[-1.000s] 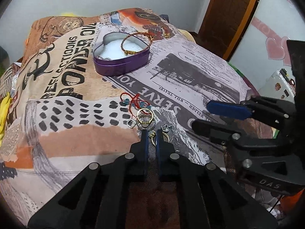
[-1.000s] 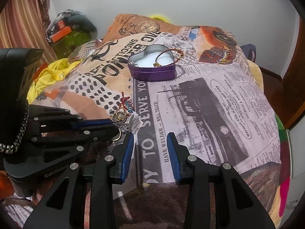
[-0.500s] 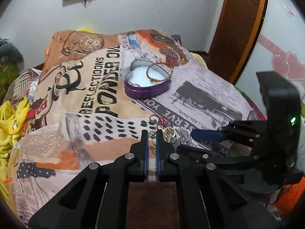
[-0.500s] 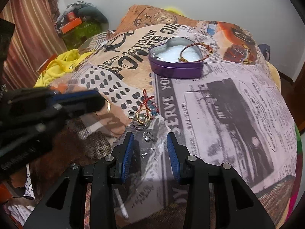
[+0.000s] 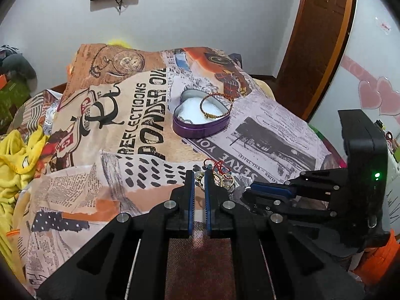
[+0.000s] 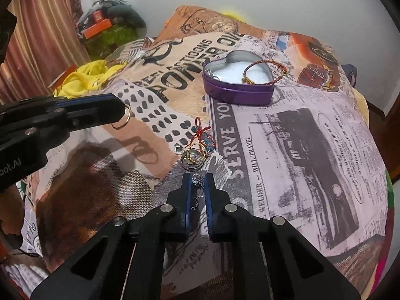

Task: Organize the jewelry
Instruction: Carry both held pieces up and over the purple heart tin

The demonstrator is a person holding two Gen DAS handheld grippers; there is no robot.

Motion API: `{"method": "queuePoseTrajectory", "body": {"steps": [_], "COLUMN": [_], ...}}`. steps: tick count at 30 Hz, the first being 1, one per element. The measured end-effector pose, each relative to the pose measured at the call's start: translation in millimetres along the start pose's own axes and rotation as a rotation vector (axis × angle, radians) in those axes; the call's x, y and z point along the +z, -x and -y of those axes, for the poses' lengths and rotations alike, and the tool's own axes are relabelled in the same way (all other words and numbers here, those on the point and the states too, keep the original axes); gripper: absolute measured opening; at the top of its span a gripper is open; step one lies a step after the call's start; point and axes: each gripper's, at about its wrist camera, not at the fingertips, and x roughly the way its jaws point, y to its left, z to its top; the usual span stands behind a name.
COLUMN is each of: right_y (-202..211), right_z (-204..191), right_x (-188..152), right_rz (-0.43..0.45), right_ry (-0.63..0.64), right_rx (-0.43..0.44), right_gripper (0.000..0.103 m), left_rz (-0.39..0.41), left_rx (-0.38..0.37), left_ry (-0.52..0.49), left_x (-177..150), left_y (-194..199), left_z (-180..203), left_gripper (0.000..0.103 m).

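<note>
- Printed newspaper-pattern blanket [image 6: 300,150] covers the bed, with a white wall behind; all the jewelry lies on this cloth.
- One purple heart-shaped tin [image 6: 237,92], lid off, stands far up the blanket; one red-and-gold bracelet [image 6: 265,71] leans over its right rim, partly inside.
- One small heap of jewelry [image 6: 195,155] lies mid-blanket, well apart from the tin: a red cord piece [image 6: 200,131] with blue beads, and gold and silver rings tangled together, their exact number unclear.
- One gold ring [image 6: 121,120] hangs in the air at the tip of the left gripper [image 6: 117,111], whose jaws are closed on it; that gripper reaches in level from the left side, above the cloth.
- Right gripper [image 6: 198,182] points forward and down just short of the heap, jaws narrowed to a slim gap around one silver earring [image 6: 197,180]; whether the pads [image 6: 188,200] actually touch it cannot be told.
- One yellow cloth [image 6: 82,80] lies bunched at the bed's left edge.
</note>
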Motion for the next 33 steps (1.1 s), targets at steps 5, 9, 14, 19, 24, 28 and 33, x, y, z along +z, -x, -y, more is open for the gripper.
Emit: {"method": "queuePoseTrajectory", "body": {"steps": [5, 9, 14, 19, 24, 28, 33], "right_y": [17.2, 34.8, 54.0, 70.6, 77.3, 77.3, 72.3], "right_z": [2.1, 4.6, 6.8, 10.5, 15.1, 20.0, 26.6], "right_x": [5.5, 14.4, 29.4, 45.5, 59.4, 67.5, 77.6], "right_rz": [0.045, 0.097, 0.165, 0.235, 0.283, 0.309, 0.321], "right_ry": [-0.014, -0.021, -0.025, -0.031, -0.035, -0.042, -0.050], "right_rx": [-0.013, -0.035, -0.061, -0.078, -0.089, -0.091, -0.090], "right_gripper": [0.009, 0.009, 0.009, 0.009, 0.009, 0.009, 0.009], "left_rz": [0.022, 0.045, 0.078, 0.102, 0.120, 0.127, 0.134], "left_rx": [0.003, 0.005, 0.011, 0.014, 0.018, 0.020, 0.023], "left_ry": [-0.001, -0.001, -0.011, -0.020, -0.026, -0.030, -0.034], "left_x": [4.5, 11.2, 22.9, 33.3, 43.7, 52.3, 63.6], "left_y": [9.8, 17.9, 24.2, 24.1, 19.5, 11.9, 0.7], "left_z": [1.8, 3.4, 5.6, 6.5, 6.4, 5.4, 2.8], "left_gripper": [0.006, 0.006, 0.006, 0.006, 0.006, 0.006, 0.006]}}
